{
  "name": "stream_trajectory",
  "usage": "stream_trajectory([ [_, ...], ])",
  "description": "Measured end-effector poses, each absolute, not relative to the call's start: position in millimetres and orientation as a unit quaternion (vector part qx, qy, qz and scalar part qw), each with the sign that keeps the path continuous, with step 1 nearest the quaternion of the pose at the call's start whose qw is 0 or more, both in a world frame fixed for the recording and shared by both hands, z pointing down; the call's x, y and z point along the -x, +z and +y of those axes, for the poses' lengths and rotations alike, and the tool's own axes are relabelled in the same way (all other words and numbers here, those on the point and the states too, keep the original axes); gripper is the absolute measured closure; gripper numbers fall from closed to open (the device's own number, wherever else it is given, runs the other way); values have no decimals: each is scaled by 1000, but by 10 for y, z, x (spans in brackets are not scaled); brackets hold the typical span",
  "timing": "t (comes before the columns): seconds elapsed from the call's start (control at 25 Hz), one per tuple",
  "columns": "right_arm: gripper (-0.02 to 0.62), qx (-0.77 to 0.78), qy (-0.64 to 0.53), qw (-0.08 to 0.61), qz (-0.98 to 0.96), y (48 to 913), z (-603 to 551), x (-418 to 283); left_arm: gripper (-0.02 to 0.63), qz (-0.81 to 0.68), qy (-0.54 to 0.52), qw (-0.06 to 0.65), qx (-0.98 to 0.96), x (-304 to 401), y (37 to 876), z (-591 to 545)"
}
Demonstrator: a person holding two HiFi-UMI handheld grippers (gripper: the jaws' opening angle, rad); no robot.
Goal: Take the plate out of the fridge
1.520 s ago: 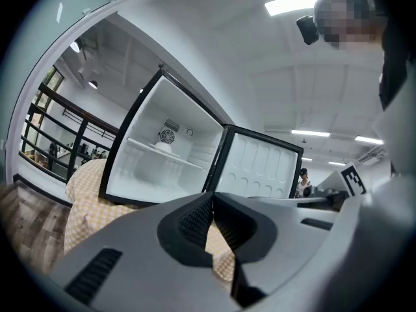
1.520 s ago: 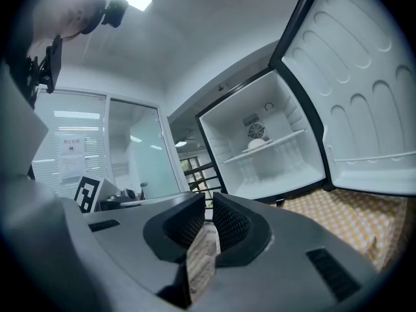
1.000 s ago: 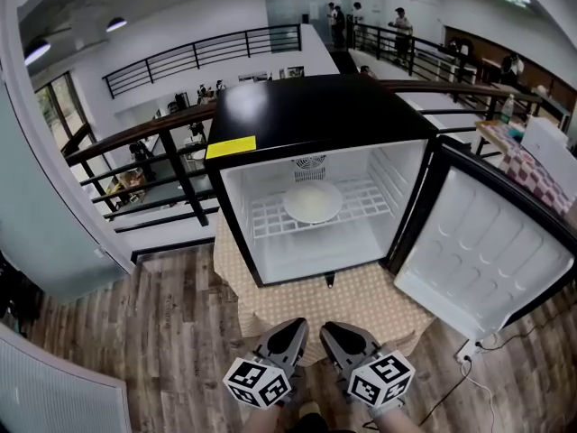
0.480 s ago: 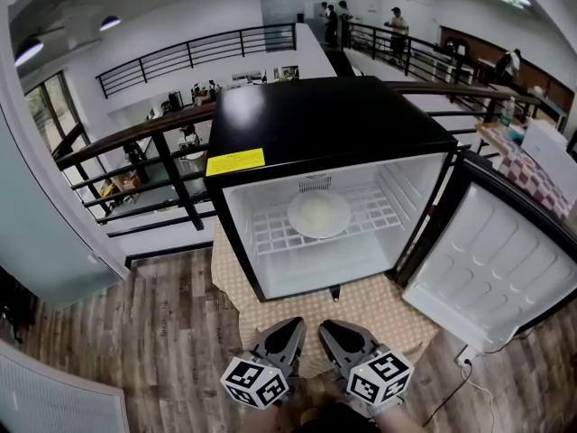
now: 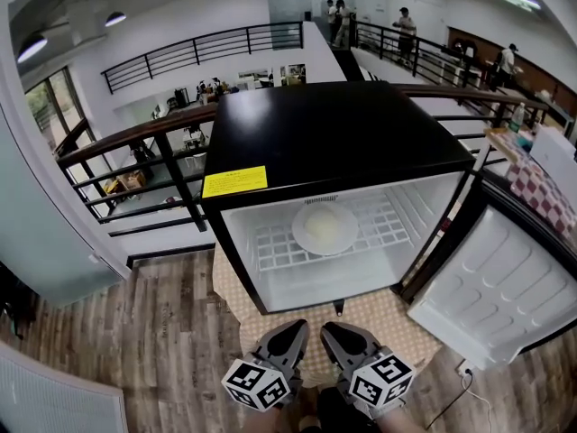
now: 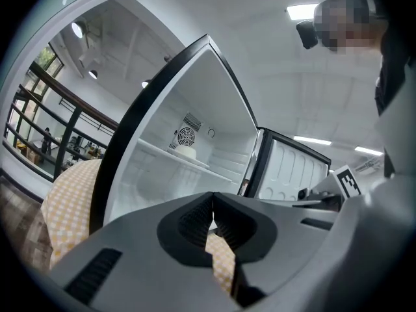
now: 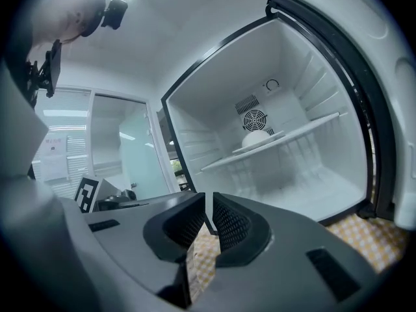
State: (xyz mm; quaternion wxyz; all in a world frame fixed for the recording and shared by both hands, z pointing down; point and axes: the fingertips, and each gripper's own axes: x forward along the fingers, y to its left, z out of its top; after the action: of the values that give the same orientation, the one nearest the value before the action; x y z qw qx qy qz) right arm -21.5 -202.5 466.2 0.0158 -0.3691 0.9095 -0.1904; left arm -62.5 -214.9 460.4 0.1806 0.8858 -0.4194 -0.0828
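Observation:
A black mini fridge (image 5: 325, 124) stands open on a checked cloth, its door (image 5: 496, 296) swung out to the right. A white plate (image 5: 325, 228) lies on the wire shelf (image 5: 275, 246) inside, near the back wall. It also shows as the plate (image 6: 185, 153) in the left gripper view and as the plate (image 7: 257, 138) in the right gripper view. My left gripper (image 5: 290, 334) and right gripper (image 5: 335, 334) hang side by side low in front of the fridge, well short of its opening. Both are shut with nothing between their jaws, as the left gripper (image 6: 212, 203) and right gripper (image 7: 209, 203) views confirm.
The yellow checked cloth (image 5: 379, 314) covers the low stand under the fridge. A black railing (image 5: 135, 152) runs behind it, with a drop beyond. Wood floor (image 5: 162, 350) lies to the left, and a white cable (image 5: 473, 377) trails on the floor at the right.
The head view has shifted a little, so the fridge opening sits lower and more of its black top shows. Both grippers keep their place and stay shut.

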Motion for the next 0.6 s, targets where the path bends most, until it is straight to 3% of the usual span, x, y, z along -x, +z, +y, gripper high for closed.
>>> stream_trajectory([
  [0.6,540,375,-192,29,907,4563,-2502,142,597,-414,-78,167,-891,424,4621,-2563],
])
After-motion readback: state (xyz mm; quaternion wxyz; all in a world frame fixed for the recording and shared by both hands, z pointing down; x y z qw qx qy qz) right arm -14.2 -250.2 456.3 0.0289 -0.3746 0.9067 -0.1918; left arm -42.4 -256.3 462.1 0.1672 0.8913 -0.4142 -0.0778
